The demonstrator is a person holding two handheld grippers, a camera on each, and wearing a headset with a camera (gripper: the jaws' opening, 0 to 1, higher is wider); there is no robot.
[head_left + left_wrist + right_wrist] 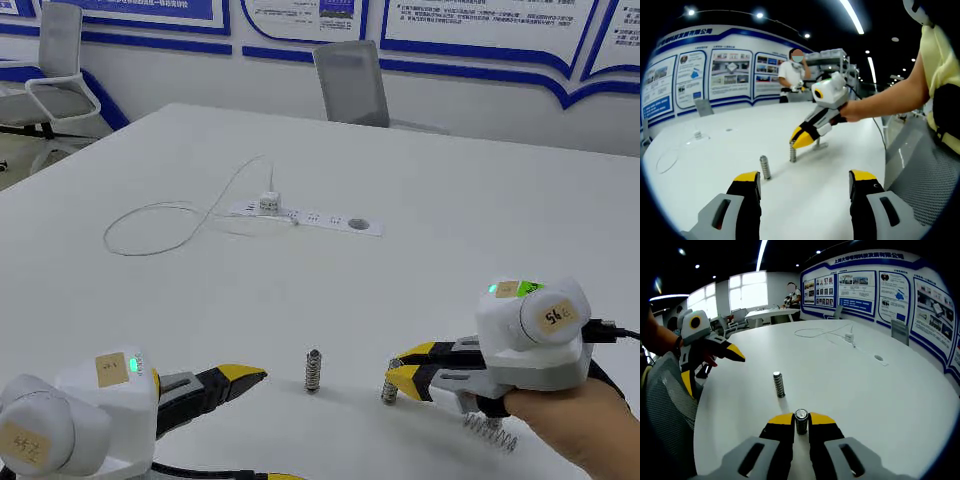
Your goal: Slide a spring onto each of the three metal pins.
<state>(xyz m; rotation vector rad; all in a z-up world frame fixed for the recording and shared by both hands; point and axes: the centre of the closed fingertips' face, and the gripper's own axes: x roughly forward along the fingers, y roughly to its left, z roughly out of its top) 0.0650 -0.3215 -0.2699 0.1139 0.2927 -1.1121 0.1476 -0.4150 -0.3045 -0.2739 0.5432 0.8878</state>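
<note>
A short metal pin wearing a spring (313, 371) stands upright on the white table (420, 180) between my two grippers. To its right, a second spring on its pin (390, 392) sits between the yellow tips of my right gripper (398, 367), which are shut on it. The right gripper view shows the same spring (801, 421) pinched by the right gripper (801, 419), with the other sprung pin (778, 384) beyond. A loose spring (490, 430) lies under my right hand. My left gripper (265, 425) is open and holds nothing, just short of the nearer sprung pin (764, 167).
A white power strip (310, 217) with a looped cable lies mid-table. Grey chairs (350, 85) stand behind the far edge. A person (790, 75) stands in the background of the left gripper view. The table's near edge runs close behind both grippers.
</note>
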